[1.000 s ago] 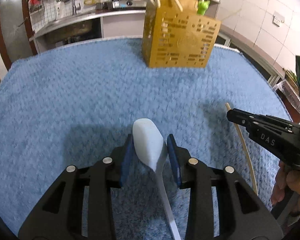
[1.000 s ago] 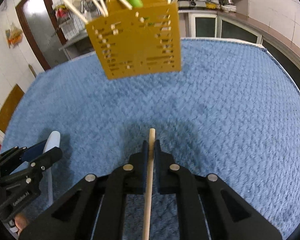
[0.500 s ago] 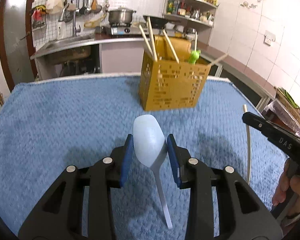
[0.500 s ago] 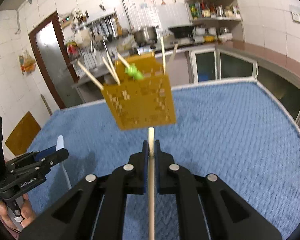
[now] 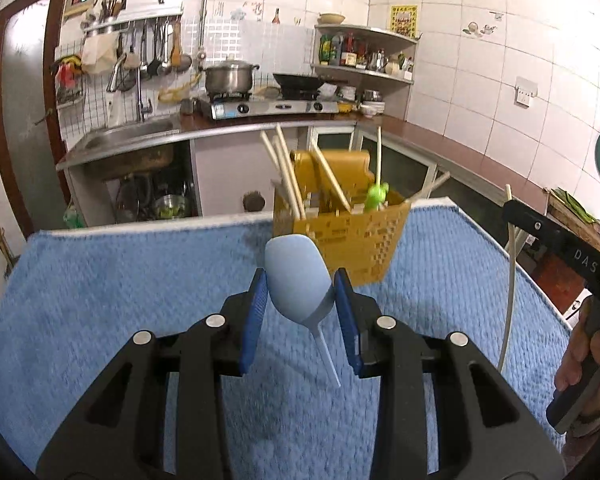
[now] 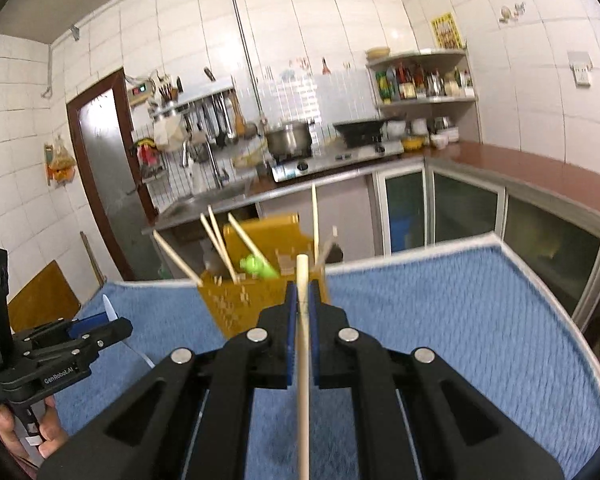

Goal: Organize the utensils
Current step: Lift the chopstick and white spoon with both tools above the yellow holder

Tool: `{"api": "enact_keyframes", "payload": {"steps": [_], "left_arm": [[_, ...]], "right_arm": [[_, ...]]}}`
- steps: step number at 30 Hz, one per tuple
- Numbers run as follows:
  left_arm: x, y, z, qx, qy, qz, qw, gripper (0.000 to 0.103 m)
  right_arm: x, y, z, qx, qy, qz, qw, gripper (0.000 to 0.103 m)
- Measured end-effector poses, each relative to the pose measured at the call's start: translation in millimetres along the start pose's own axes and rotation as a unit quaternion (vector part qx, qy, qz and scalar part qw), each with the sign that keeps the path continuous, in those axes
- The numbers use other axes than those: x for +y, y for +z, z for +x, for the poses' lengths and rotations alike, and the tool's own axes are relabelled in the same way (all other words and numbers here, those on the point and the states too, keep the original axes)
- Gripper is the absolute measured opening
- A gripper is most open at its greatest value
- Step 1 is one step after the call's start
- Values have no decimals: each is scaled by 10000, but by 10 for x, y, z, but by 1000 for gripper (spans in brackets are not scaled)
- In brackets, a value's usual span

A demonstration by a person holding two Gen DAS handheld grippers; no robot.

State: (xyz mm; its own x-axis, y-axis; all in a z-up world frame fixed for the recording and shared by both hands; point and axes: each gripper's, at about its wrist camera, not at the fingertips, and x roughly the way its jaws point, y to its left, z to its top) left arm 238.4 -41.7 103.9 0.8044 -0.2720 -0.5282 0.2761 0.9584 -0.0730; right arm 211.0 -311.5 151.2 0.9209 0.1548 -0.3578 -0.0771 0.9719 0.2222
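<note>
My left gripper is shut on the bowl of a pale blue spoon, whose thin handle hangs down toward me above the blue mat. Beyond it stands a yellow perforated utensil holder with several chopsticks and a green utensil in it. My right gripper is shut on a single wooden chopstick that runs lengthwise between its pads, its tip poking out ahead. The holder sits just beyond that tip, partly hidden by the fingers. Each gripper also shows at the other view's edge.
The blue mat covers the table to its edges. Behind the table runs a kitchen counter with a sink, a stove with a pot and a corner shelf of bottles. A door stands at the left.
Both grippers have risen and tilted upward with the spoon and the chopstick still held. The holder now sits lower and farther in both views, and the kitchen behind has come into sight.
</note>
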Motion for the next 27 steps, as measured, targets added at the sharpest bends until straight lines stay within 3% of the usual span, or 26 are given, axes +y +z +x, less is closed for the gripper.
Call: {"api": "enact_keyframes", "payload": {"steps": [8,15,21,27], "left_arm": [[-112,504,-25,-327,200,341,9987,33],[-207,1030,38,-461,446,661,9958,33],[-370,1359,118,-694,499,994,9914,33],[-495,1438,391,-763,490,1230,9883,33]], "right_arm": [[83,523,91,-808,66,-216,9965,6],[233,984,328,-1618,29,-315,9863,6],[349,1137,590,-2144,-88,-279,9763,6],[390,1166,855,-2472,-217,-279,9683,6]]}}
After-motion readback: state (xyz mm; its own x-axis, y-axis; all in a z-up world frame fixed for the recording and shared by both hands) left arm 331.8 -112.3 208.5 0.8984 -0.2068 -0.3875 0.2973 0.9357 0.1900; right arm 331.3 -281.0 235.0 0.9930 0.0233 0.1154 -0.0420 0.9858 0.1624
